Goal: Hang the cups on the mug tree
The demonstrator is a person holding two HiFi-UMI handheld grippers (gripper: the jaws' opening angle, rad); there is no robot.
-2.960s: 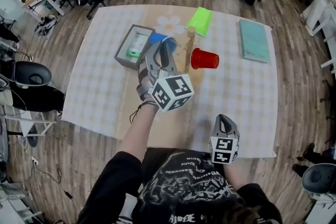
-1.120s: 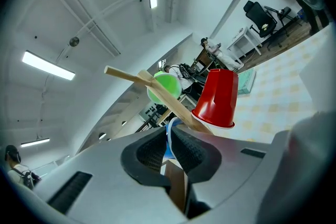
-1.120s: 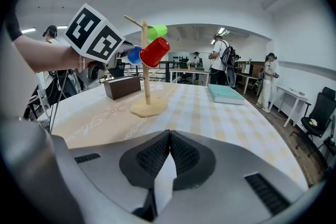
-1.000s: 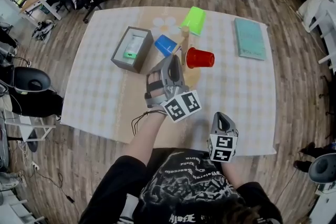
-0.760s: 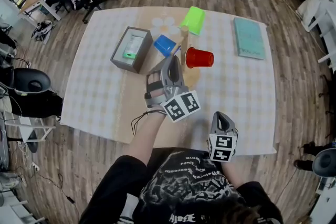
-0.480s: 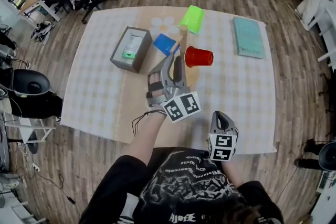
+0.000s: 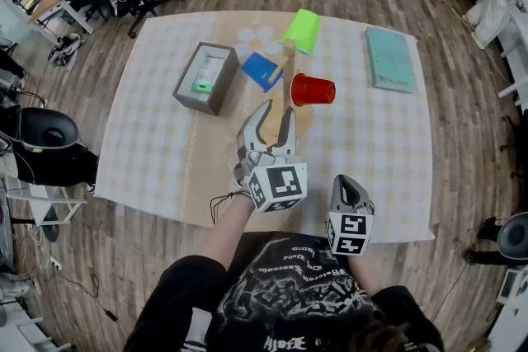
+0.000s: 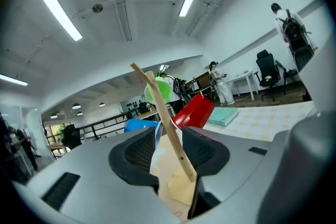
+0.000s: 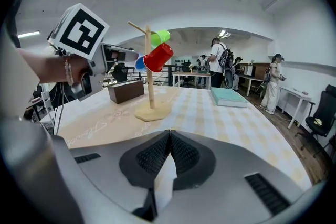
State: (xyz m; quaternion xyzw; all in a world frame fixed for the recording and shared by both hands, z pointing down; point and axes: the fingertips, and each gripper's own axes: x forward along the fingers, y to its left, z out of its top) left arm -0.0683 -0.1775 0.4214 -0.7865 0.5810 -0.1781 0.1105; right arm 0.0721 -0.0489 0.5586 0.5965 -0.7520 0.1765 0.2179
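The wooden mug tree (image 7: 289, 68) stands mid-table with three cups on its pegs: green (image 7: 304, 30) at the back, blue (image 7: 261, 70) on the left, red (image 7: 313, 90) on the right. My left gripper (image 7: 274, 113) sits just in front of the tree, over its base. Its jaws have just been opening, now stand wide and hold nothing. In the left gripper view the tree's pole (image 8: 163, 118) shows through the gap of the left gripper (image 8: 170, 152), with the red cup (image 8: 193, 113) behind it. My right gripper (image 7: 346, 184) rests shut and empty near the front edge, also empty in its own view (image 9: 169, 140).
A grey open box (image 7: 207, 77) lies left of the tree and a teal book (image 7: 389, 59) lies at the right. A checked cloth (image 7: 157, 128) covers the table. Office chairs and desks ring the table, and people stand beyond its far side.
The left gripper's jaws have spread from nearly shut to wide. It rolled so its marker cube faces up and drew back a little from the tree. The right gripper stayed put.
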